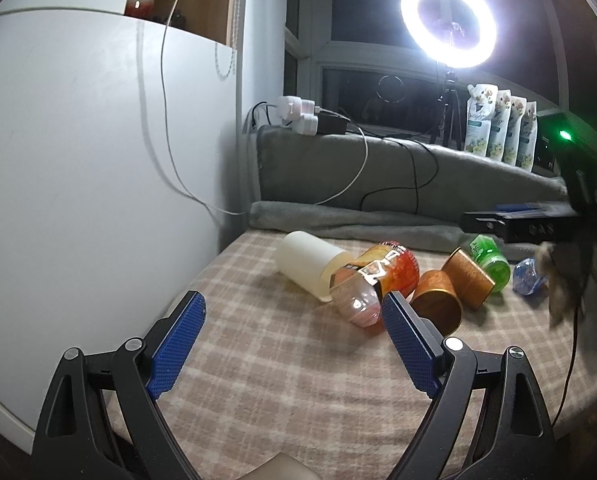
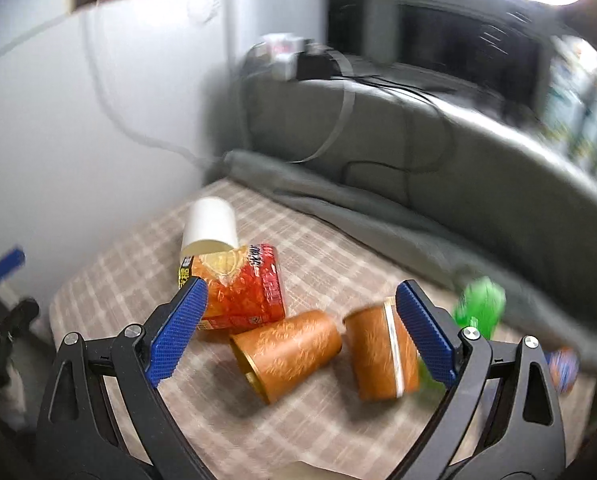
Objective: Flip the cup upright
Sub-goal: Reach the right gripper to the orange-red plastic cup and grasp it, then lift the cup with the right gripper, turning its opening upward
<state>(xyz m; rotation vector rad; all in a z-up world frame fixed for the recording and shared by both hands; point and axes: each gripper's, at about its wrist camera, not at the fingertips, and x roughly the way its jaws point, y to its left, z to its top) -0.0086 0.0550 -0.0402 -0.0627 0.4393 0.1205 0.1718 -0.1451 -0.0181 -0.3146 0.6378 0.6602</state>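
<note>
Right claw (image 2: 298,320) spread wide above two orange cups (image 2: 286,352) lying toppled on checked bench (image 2: 258,432), apparently lining up grab; view blurred. Left claw (image 1: 290,332) spread, idle.

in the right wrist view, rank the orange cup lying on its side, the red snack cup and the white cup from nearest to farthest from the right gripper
1. Orange cup lying on its side, between the open jaws of the right gripper.
2. Red snack cup, just beyond, by the left jaw.
3. White cup, farthest back, toward the wall.
</note>
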